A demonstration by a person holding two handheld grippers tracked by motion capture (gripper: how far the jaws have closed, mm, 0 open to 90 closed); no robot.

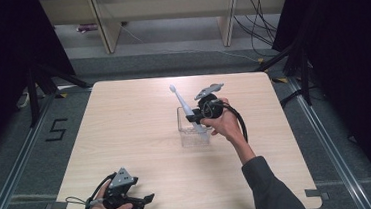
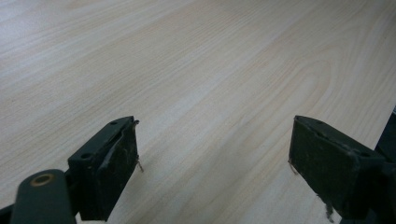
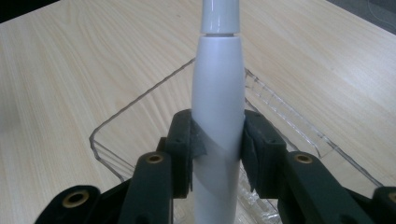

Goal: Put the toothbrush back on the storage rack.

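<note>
Wooden tabletop [image 1: 135,133]: right gripper [image 1: 198,114] fingers clamp a toothbrush [image 1: 183,104], its long axis tilted over a clear tray [image 1: 192,136]; left gripper [image 1: 142,202], well apart, gapes empty.

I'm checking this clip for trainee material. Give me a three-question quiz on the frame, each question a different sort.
1. True or false: the right tool is clamped on the white electric toothbrush.
2. Multiple choice: the left tool is (A) open above bare tabletop, (B) shut on a cloth, (C) inside the clear tray.
3. Fill in: the toothbrush's lower end is inside the ____ on the wooden table.

Key: 1 true; its jaws press both sides of the handle in the right gripper view. 2 A; the jaws stand wide apart with nothing between them. 3 clear plastic tray.
</note>
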